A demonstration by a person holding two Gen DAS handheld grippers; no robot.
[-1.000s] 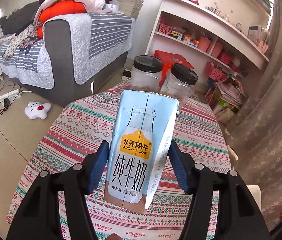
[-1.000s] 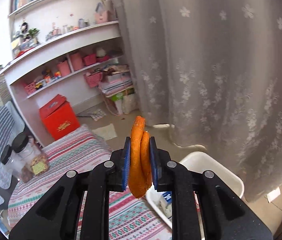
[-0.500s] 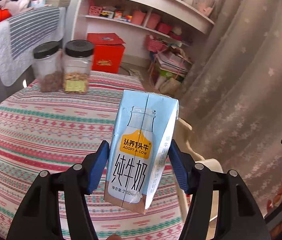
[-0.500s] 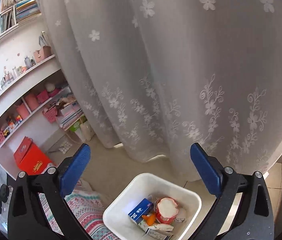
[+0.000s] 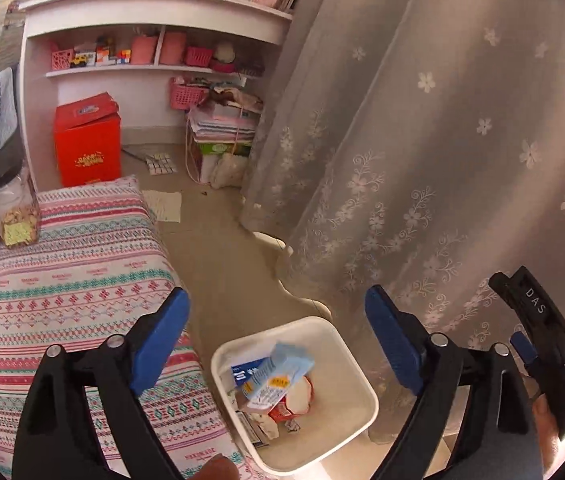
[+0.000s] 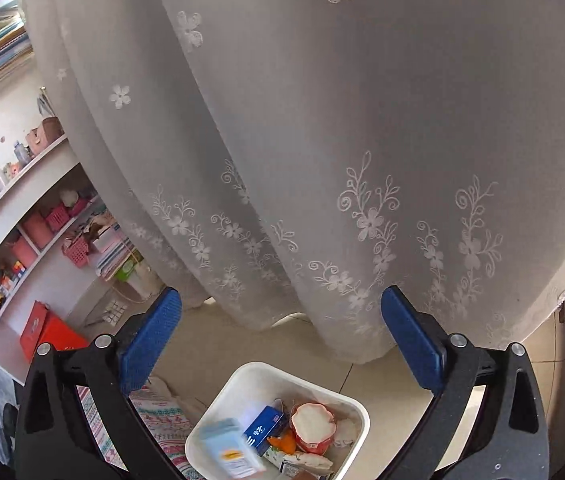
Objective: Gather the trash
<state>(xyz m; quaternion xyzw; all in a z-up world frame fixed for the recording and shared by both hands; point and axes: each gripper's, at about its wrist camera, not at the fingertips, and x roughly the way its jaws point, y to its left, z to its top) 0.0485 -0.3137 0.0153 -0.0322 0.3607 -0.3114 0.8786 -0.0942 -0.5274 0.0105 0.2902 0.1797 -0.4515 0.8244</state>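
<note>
Both grippers open above the bin (image 5: 356, 376), with the milk carton (image 5: 278, 374) lying inside.

In the left wrist view, the left gripper (image 5: 278, 332) fills the bottom of the frame; its jaws are opening, with nothing between them, and the pale blue carton sits tilted on top of the trash in the white bin at lower center. In the right wrist view, the right gripper (image 6: 280, 334) has its jaws spread wide and empty; the same carton (image 6: 230, 450) is blurred at the bin's (image 6: 356, 408) lower left, possibly moving. Beside it lie a blue box (image 6: 264, 428), a round red-rimmed lid (image 6: 314, 426) and an orange peel (image 6: 282, 442). A flowered curtain (image 6: 322, 140) hangs behind, 2 jars (image 5: 0, 208) stand on the patterned cloth (image 5: 62, 272) at left.
</note>
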